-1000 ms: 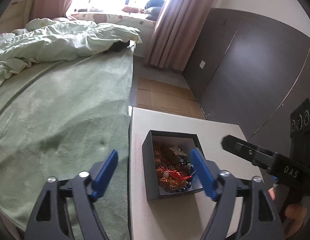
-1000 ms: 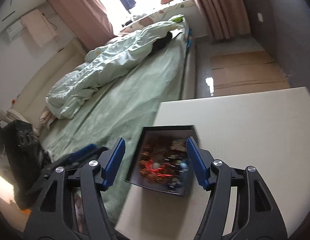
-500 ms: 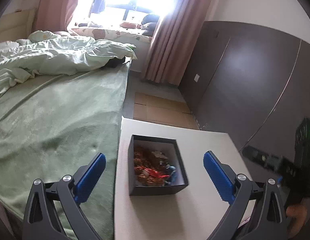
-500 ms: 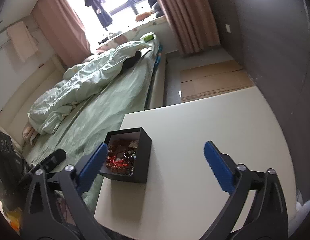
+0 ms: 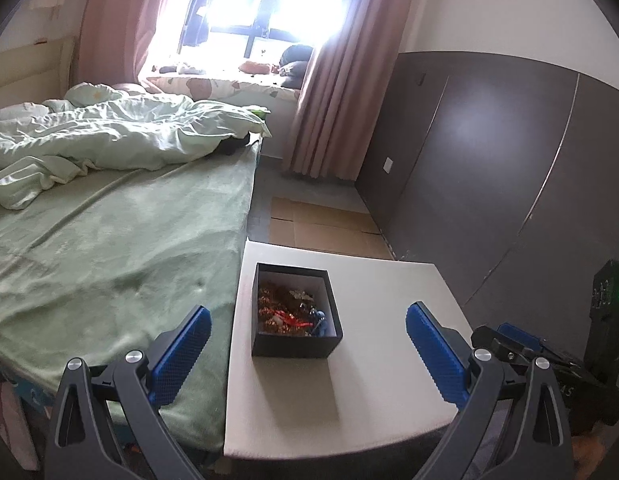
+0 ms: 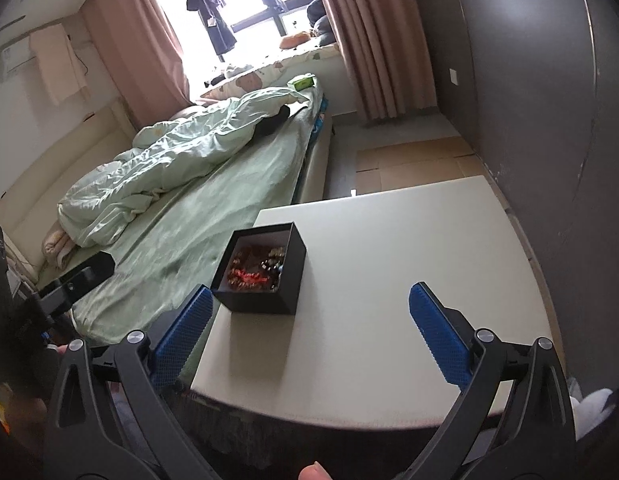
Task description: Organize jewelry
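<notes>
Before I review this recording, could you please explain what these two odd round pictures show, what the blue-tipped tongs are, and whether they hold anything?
No robot is involved: a person holds one hand-held two-finger gripper in each hand, each carrying a fisheye camera looking along its fingers. One picture comes from the left gripper, the other from the right gripper; the blue parts are the finger pads. Both grippers are open and hold nothing. Ahead of them a white table stands beside a bed with a green blanket. On the table sits an open black box with beaded jewelry piled inside, including something red.
</notes>
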### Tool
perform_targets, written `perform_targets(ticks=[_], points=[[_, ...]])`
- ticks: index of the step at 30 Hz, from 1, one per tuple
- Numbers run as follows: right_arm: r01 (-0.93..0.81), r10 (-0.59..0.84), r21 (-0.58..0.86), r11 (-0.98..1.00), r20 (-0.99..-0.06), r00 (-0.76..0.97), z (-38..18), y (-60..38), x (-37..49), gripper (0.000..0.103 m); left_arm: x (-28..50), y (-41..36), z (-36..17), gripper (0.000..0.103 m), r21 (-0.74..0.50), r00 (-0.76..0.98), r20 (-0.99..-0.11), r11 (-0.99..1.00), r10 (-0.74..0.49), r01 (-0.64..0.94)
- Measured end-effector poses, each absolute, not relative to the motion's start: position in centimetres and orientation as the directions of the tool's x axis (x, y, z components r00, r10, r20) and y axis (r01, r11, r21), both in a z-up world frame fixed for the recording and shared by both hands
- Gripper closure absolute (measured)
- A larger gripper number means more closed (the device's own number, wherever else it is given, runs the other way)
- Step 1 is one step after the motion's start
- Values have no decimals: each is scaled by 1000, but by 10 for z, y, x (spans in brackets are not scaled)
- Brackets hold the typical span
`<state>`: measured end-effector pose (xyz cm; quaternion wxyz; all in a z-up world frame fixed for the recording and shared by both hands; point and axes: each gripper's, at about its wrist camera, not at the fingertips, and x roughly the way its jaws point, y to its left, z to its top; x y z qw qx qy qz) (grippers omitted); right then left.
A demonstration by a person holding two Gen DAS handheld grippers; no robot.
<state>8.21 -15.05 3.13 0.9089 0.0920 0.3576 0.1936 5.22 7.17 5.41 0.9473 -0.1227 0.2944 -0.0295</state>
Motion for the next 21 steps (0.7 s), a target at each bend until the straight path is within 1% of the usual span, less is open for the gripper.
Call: perform_targets(ticks=[5,8,14,21], points=[[-263,391,290,920,-637,664,39,-159,61,5,26,64,66,8,-229,829,-547,973,-117,-14],[-257,381,283,924,-646,661,43,-166,47,5,15,56,69,8,-222,816,-565,975,-122,-9],[-255,329,209,944,-643,692,56,-171,15,5,-8,41,77,8,-209,809,-571,978,-137,18],[-267,314,172,948,-634,707,65,-170,-14,5,-32,32,83,8,-194,820,-554,980,-143,40]])
